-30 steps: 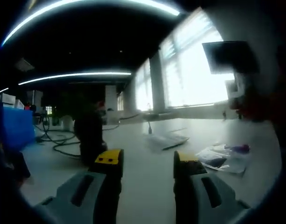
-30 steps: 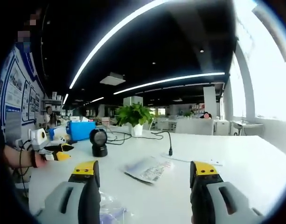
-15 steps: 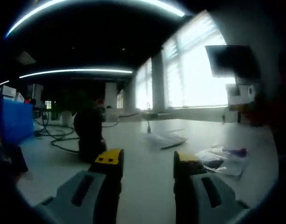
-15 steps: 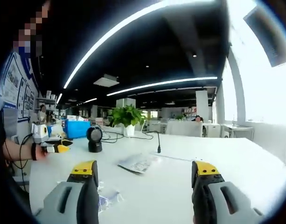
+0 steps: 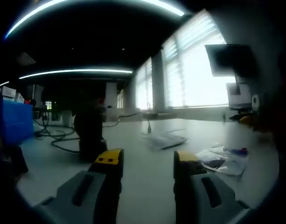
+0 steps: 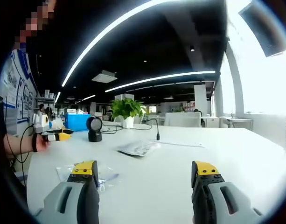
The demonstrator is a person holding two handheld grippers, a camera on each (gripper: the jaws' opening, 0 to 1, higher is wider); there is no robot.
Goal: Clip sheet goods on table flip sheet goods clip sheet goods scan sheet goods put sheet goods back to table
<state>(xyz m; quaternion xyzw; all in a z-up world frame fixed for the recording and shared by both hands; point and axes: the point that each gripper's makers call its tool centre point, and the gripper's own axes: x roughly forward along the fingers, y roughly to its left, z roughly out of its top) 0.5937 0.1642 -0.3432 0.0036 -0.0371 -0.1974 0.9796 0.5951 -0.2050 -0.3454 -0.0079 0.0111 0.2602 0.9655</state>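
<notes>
Both tongs point(image 5: 146, 163) point(image 6: 146, 173) agape, empty.

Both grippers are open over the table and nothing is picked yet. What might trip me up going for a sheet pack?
1. The sheet pack lies flat on the table, so open jaws may slide over it.
2. The clear bag by the right gripper looks crinkly and may be clipped by mistake.
3. The scanner and its cables stand close behind and could be bumped.

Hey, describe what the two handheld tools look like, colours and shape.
The left tool and the right tool look alike: two chunky grey jaws, each with a dark slot on top and a dark inner face, ending in a yellow tip. In the right gripper view, a dark band circles the wrist of the person's hand.
</notes>
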